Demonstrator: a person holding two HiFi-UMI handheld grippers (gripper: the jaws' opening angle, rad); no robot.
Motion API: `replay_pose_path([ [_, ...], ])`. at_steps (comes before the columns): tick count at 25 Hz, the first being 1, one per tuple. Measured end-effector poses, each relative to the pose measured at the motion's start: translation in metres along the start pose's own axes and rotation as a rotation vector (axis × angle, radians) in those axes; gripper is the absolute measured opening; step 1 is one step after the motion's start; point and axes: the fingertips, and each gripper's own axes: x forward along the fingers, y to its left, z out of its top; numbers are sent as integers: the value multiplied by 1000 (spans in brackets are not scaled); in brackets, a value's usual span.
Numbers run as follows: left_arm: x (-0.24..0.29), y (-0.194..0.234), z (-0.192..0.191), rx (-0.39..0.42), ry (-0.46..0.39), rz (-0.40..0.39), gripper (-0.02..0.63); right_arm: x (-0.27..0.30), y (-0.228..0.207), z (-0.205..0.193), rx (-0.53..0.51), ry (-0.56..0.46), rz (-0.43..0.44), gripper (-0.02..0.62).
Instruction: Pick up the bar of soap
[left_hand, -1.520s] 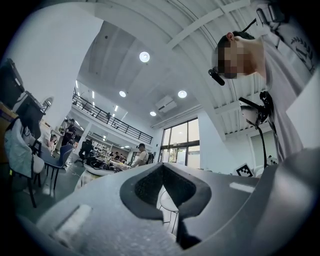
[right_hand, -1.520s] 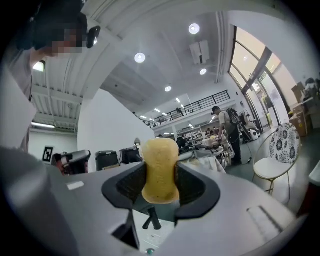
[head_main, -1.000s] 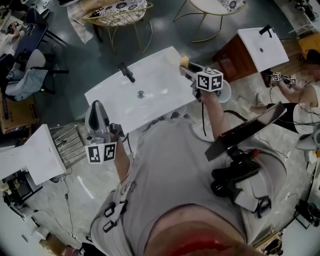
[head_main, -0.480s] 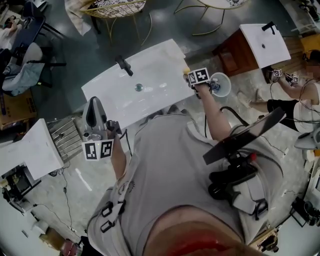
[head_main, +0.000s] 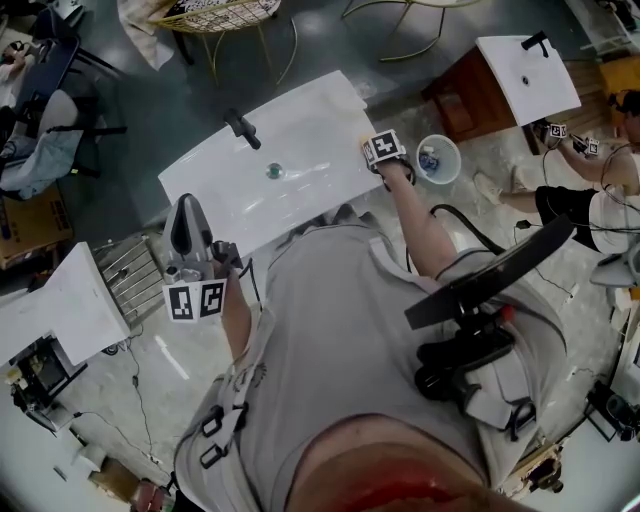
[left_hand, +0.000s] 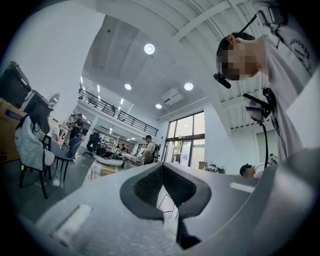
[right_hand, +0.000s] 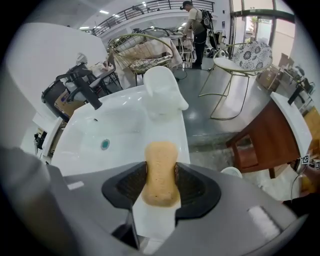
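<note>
The orange bar of soap (right_hand: 160, 172) stands on end between the dark pads of my right gripper (right_hand: 160, 187), which is shut on it. In the head view the right gripper (head_main: 383, 152) points steeply down over the right end of the white sink (head_main: 310, 125), and its marker cube hides the soap there. Below the soap lies the sink's white rim (right_hand: 155, 220). My left gripper (head_main: 188, 218) hangs left of the sink, off its front corner. It points about level, and its jaws (left_hand: 163, 167) are shut with nothing between them.
A black faucet (head_main: 240, 128) and a drain (head_main: 274, 171) mark the basin. A white moulded piece (right_hand: 162, 92) sits on the sink's far rim. On the floor are a white bucket (head_main: 438, 158), a wooden cabinet (head_main: 470, 100) and a metal rack (head_main: 130, 280).
My right gripper has come down toward the sink's right end and tipped from nearly level to steeply down, with the soap still in it. The left gripper has stayed put.
</note>
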Motion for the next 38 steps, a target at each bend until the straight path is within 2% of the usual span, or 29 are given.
replay_pose_path([
  [5,7,-1,-1,5,-10,-2,-2,12,-1,-4,-26,50,-12,225],
  [7,9,3,3,16,-17,10,-2,2,-5,2,-47,26,-33,260],
  [9,10,9,9,29,-26,29,-2,-22,-6,27,-78,-53,-56,288],
  [11,13,12,11,38,-29,35,-2,-66,0,66,-48,-225,-24,304],
  [13,18,13,10,54,-16,32,-2,-132,16,115,63,-475,84,301],
  [14,21,13,10,64,-6,33,-2,-167,28,140,102,-599,143,292],
  [15,25,13,11,75,1,35,-2,-202,42,164,112,-708,190,238],
  [16,30,13,14,84,0,34,-2,-234,57,186,90,-796,219,191],
  [17,35,13,18,91,-8,29,-2,-264,73,206,44,-863,233,178],
  [19,43,10,27,98,-32,17,-2,-312,105,232,-74,-958,230,142],
  [20,46,9,31,101,-42,14,-2,-332,120,240,-126,-999,226,93],
  [21,49,7,33,104,-48,13,-2,-349,135,245,-171,-1037,227,71],
  [24,56,-2,37,103,-55,4,-2,-387,171,250,-256,-1108,258,25],
  [29,62,-12,36,110,-53,-20,-2,-413,215,247,-358,-1168,306,3],
  [33,65,-9,42,123,-54,-39,-2,-416,251,248,-434,-1170,357,3],
  [38,67,-1,43,121,-52,-53,-2,-408,271,251,-474,-1146,381,3],
])
